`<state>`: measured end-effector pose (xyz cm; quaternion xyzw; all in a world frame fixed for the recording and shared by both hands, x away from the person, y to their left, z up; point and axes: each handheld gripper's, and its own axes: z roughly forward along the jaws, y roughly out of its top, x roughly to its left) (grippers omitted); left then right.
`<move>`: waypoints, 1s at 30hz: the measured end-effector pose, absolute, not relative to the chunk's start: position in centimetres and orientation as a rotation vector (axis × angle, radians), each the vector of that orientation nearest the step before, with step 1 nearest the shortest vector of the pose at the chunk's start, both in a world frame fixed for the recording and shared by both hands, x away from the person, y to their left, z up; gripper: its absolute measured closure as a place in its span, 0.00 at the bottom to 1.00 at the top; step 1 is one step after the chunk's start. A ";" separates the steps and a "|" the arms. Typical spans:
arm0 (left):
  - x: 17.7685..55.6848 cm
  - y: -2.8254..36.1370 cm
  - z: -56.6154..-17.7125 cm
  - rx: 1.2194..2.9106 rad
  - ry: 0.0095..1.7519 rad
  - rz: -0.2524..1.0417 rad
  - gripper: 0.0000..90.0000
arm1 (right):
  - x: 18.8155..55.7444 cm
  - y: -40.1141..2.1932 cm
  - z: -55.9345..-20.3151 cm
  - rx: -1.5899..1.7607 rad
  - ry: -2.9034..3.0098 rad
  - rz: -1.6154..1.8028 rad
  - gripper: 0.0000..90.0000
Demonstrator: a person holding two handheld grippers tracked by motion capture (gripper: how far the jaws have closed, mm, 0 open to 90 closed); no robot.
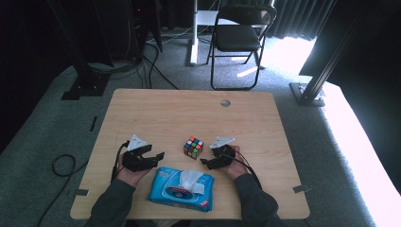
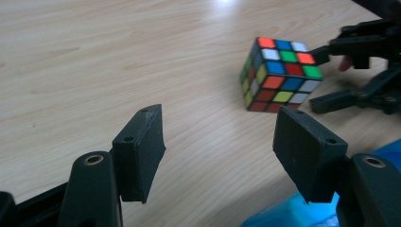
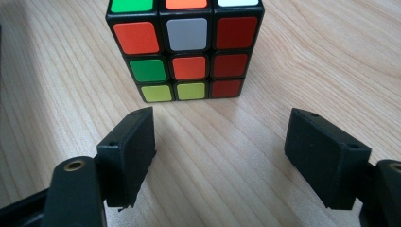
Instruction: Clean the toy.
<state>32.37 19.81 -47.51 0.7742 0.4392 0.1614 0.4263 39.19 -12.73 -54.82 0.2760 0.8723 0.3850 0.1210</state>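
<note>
- The puzzle cube is showing you a black frame with red, orange, green, blue, white and yellow-green stickers.
- The wipes pack is showing blue, with a red-and-white label and a white tissue.
- Your surface is showing pale wood grain.
- Both claws, left claw and right claw, are looking black.

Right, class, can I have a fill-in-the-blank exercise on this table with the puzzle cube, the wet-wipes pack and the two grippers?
1. The puzzle cube rests on the wooden ____.
2. Between the person's forearms lies a blue pack of wet ____, one sheet poking from its top.
3. The left gripper and the right gripper both have their jaws ____, with nothing between them.
4. In the right gripper view, the cube face towards the camera has a ____ centre square.

Missing words: table; wipes; open; grey
</note>
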 end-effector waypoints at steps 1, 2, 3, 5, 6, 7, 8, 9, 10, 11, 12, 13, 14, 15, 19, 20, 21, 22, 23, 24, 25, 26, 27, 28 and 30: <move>32.2 19.6 -47.3 1.939 1.085 0.403 0.38 | 39.2 -12.7 -54.8 0.806 2.547 1.125 0.28; 32.1 19.4 -47.2 1.940 1.073 0.401 0.38 | 39.2 -12.7 -54.8 0.807 2.547 1.125 0.28; 31.9 19.2 -47.0 1.943 1.060 0.400 0.38 | 39.2 -12.7 -54.8 0.807 2.548 1.124 0.28; 31.6 18.8 -46.6 1.951 1.031 0.399 0.38 | 39.2 -12.7 -54.8 0.805 2.548 1.123 0.28; 31.5 18.6 -46.4 1.952 1.017 0.401 0.38 | 39.2 -12.7 -54.8 0.803 2.547 1.123 0.28; 31.3 18.4 -46.2 1.960 1.003 0.402 0.38 | 39.2 -12.7 -54.8 0.803 2.547 1.124 0.28; 31.2 18.2 -46.1 1.960 0.991 0.403 0.38 | 39.2 -12.7 -54.8 0.803 2.547 1.124 0.28; 31.0 18.1 -45.9 1.961 0.983 0.399 0.38 | 39.2 -12.7 -54.8 0.803 2.547 1.124 0.28; 30.9 17.9 -45.8 1.961 0.973 0.400 0.38 | 39.2 -12.7 -54.8 0.804 2.547 1.124 0.28; 30.8 17.8 -45.7 1.965 0.963 0.396 0.38 | 39.2 -12.7 -54.8 0.804 2.546 1.124 0.28; 30.7 17.7 -45.6 1.967 0.953 0.391 0.38 | 39.2 -12.7 -54.8 0.805 2.546 1.123 0.28; 30.6 17.5 -45.5 1.968 0.945 0.386 0.38 | 39.2 -12.7 -54.8 0.806 2.546 1.123 0.28; 30.5 17.4 -45.4 1.968 0.936 0.383 0.38 | 39.2 -12.7 -54.8 0.806 2.546 1.123 0.28; 30.3 17.2 -45.2 1.971 0.925 0.383 0.38 | 39.2 -12.7 -54.8 0.807 2.545 1.123 0.28; 29.9 16.6 -44.9 1.989 0.891 0.387 0.39 | 39.2 -12.7 -54.8 0.806 2.546 1.123 0.28; 29.8 16.5 -44.8 1.993 0.883 0.384 0.40 | 39.2 -12.7 -54.8 0.807 2.545 1.124 0.28; 29.7 16.3 -44.8 1.999 0.873 0.378 0.40 | 39.2 -12.7 -54.8 0.807 2.546 1.123 0.28; 29.7 16.3 -44.8 1.999 0.873 0.378 0.41 | 39.2 -12.7 -54.8 0.807 2.546 1.123 0.28; 29.5 16.0 -44.8 2.013 0.854 0.366 0.41 | 39.2 -12.7 -54.8 0.807 2.546 1.123 0.28; 29.4 15.8 -44.9 2.017 0.846 0.359 0.43 | 39.2 -12.7 -54.8 0.807 2.546 1.123 0.28; 29.4 15.6 -45.0 2.026 0.835 0.354 0.44 | 39.2 -12.7 -54.8 0.807 2.546 1.123 0.28; 29.4 15.4 -45.1 2.026 0.825 0.344 0.44 | 39.2 -12.7 -54.8 0.805 2.546 1.123 0.28; 29.4 15.3 -45.3 2.024 0.817 0.331 0.44 | 39.2 -12.7 -54.8 0.806 2.546 1.123 0.28; 29.4 15.2 -45.5 2.029 0.810 0.314 0.44 | 39.2 -12.7 -54.8 0.807 2.546 1.123 0.28; 29.5 14.8 -45.9 2.046 0.801 0.302 0.44 | 39.2 -12.7 -54.8 0.807 2.546 1.123 0.28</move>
